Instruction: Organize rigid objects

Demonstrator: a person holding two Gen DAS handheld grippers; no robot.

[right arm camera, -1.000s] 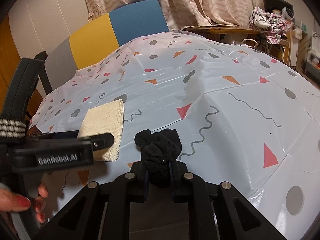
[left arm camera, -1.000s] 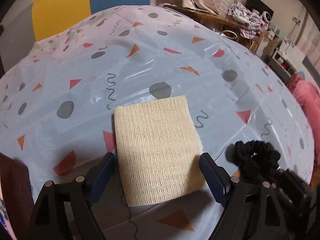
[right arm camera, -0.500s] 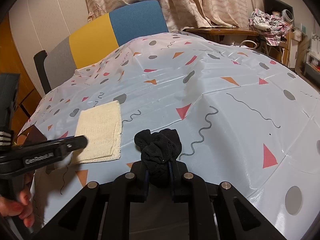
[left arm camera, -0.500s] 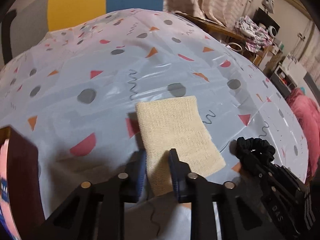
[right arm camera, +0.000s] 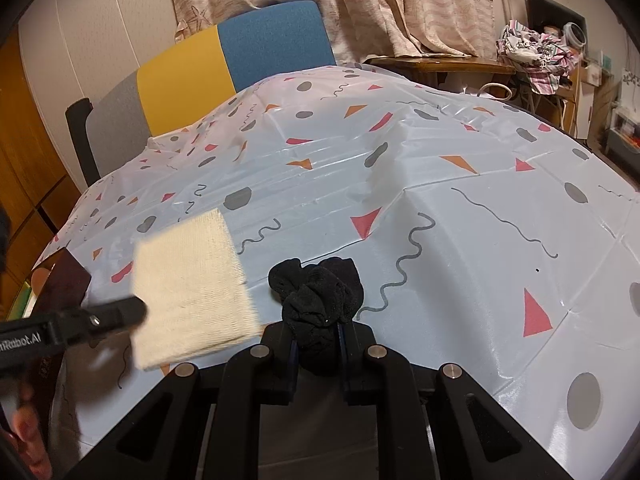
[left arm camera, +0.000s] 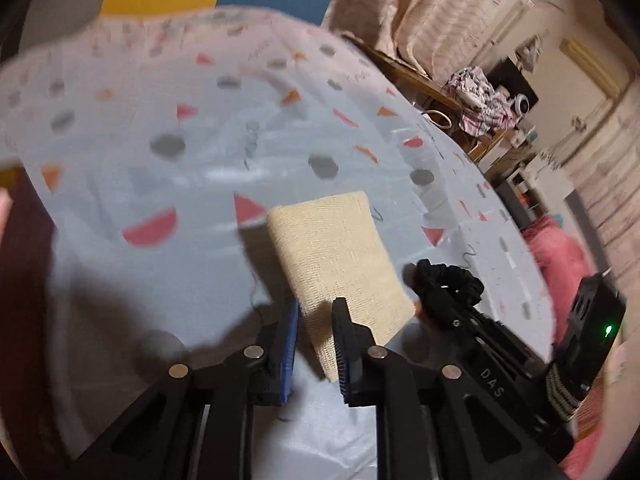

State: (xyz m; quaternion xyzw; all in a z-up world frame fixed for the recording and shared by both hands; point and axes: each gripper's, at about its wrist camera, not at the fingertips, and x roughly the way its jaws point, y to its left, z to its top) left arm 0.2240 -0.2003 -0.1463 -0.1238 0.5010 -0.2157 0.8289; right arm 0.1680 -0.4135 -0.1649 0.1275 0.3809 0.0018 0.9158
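1. The left gripper (left arm camera: pixel 315 312) was clamped narrow on the near edge of the folded cream cloth (left arm camera: pixel 340 256). The cloth looked lifted off the patterned tablecloth (left arm camera: pixel 192 208), with a shadow under it, though blur left that uncertain.
2. Just right of the cloth, the right gripper (right arm camera: pixel 316 334) was closed on a bunched black scrunchie (right arm camera: pixel 316 292), held low over the tablecloth (right arm camera: pixel 460 240).
3. The step in hand seemed to be carrying: both items were gripped and neither was placed.
4. The next move would likely call for a set-down spot for the cloth. No bin or tray showed, so the goal was unclear.
5. The left gripper pointed forward and slightly down, towards the table's far side. The right one lay nearly level beside the cloth.
6. Beyond the cloth, a yellow and blue chair back (right arm camera: pixel 236 56) stood at the far edge.
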